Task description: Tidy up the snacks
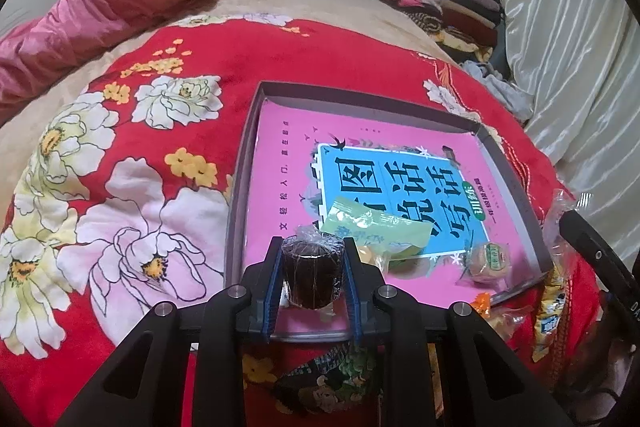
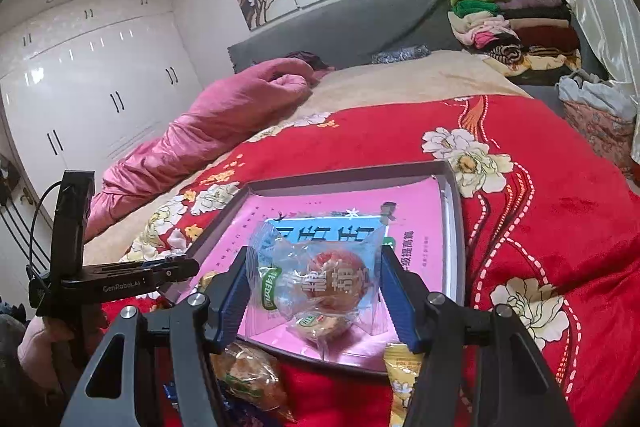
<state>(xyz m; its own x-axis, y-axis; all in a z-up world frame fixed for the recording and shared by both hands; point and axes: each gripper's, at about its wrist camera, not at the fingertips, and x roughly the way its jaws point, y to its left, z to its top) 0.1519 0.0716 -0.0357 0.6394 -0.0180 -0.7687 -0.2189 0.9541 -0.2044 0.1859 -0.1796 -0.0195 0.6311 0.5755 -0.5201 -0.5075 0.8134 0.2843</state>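
Both my tools carry snacks over the shallow grey box lid (image 1: 512,163) on the bed.

My left tool (image 1: 312,251) is pinched tight on a dark brown round cake in clear wrap (image 1: 312,271), held just above the near edge of the lid, whose floor is covered by a pink book with a blue title panel (image 1: 384,183). A pale green packet (image 1: 368,227) and a small round biscuit in clear wrap (image 1: 490,259) already lie on that book. My right tool (image 2: 314,263) stands about half spread, its blue pads pressed on the edges of a clear-and-blue packet holding a reddish round cake (image 2: 320,275), over the lid's near side. More wrapped snacks (image 2: 248,375) sit on the red flowered blanket (image 2: 560,227) just in front of the lid.
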